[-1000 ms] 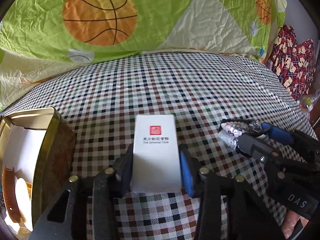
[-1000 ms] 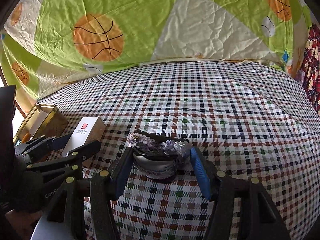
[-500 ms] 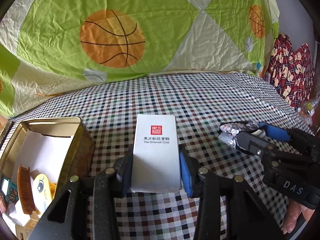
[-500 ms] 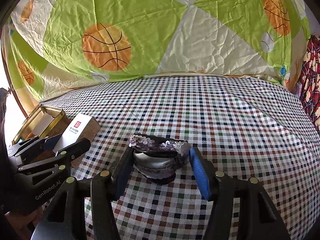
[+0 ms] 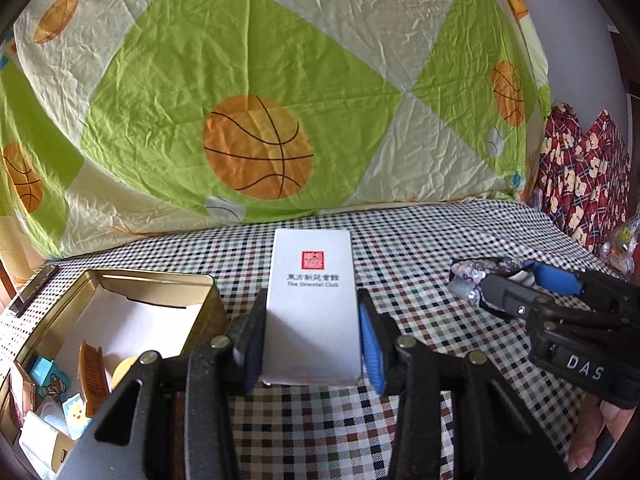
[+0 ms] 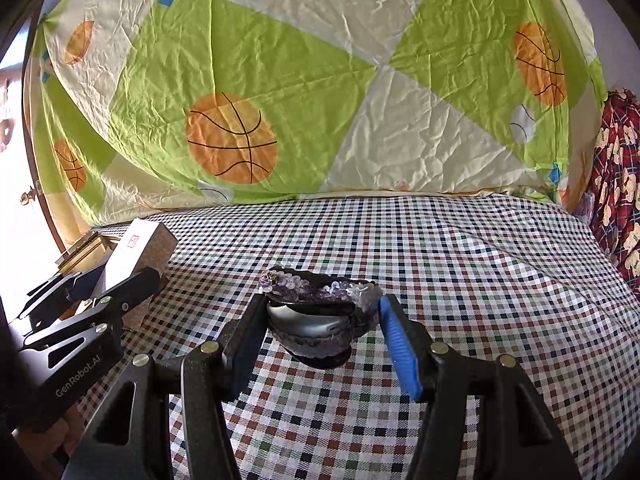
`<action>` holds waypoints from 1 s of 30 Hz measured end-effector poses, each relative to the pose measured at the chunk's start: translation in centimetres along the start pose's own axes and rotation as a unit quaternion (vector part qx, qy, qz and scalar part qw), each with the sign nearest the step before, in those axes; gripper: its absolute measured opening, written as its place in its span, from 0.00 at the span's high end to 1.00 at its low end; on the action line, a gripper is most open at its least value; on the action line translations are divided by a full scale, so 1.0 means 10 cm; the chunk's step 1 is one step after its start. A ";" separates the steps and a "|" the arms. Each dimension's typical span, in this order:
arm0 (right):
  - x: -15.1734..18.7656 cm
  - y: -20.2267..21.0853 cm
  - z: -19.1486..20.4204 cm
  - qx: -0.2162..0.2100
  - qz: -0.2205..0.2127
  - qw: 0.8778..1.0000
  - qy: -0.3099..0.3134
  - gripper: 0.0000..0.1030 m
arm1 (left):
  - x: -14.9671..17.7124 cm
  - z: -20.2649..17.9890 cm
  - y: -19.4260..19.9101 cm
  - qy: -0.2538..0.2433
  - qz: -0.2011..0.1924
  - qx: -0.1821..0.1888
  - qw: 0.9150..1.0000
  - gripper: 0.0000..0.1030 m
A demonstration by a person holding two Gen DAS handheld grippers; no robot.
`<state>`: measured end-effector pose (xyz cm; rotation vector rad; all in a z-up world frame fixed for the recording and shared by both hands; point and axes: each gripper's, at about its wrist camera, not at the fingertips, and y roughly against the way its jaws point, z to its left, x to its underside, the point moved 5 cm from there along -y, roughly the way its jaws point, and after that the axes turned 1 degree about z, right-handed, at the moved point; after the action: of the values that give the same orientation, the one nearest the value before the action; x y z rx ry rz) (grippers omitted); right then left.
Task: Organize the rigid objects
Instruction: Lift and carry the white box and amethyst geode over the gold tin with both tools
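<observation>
My left gripper (image 5: 312, 344) is shut on a white box (image 5: 313, 304) with a red seal, held above the checked cloth. The box also shows in the right wrist view (image 6: 138, 250). My right gripper (image 6: 320, 332) is shut on a purple sequined hair clip (image 6: 320, 312), lifted off the cloth. The clip also shows at the right of the left wrist view (image 5: 480, 276). An open gold tin (image 5: 200, 300) lies left of the white box, with a brown comb (image 5: 90, 376) and small items inside.
The checked cloth (image 6: 460, 280) covers the surface. A green basketball-print quilt (image 6: 320, 80) rises behind it. Red bear-print fabric (image 5: 580, 200) lies at the far right. The tin's lid (image 5: 34, 288) lies left of the tin.
Both grippers have risen and tilted up with their objects. The tin's inside has come more into the left wrist view.
</observation>
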<state>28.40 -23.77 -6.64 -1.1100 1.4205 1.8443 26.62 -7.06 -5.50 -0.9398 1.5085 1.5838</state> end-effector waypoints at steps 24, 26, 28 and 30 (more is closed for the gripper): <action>0.03 0.30 0.19 -0.020 -0.056 0.998 0.014 0.42 | 0.10 0.10 0.39 0.008 -0.041 0.001 0.999 0.61; 0.04 0.32 0.21 -0.026 -0.058 0.998 0.016 0.42 | 0.11 0.11 0.41 0.006 -0.042 0.003 0.999 0.61; 0.05 0.34 0.23 -0.030 -0.061 0.997 0.019 0.42 | 0.12 0.12 0.44 0.006 -0.045 0.003 0.999 0.61; 0.05 0.37 0.26 -0.032 -0.065 0.997 0.023 0.42 | 0.13 0.13 0.47 0.006 -0.048 0.002 0.999 0.61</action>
<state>24.40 -22.41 -5.02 -1.2529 1.2898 1.7938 21.83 -5.88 -4.48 -1.0052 1.4521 1.5090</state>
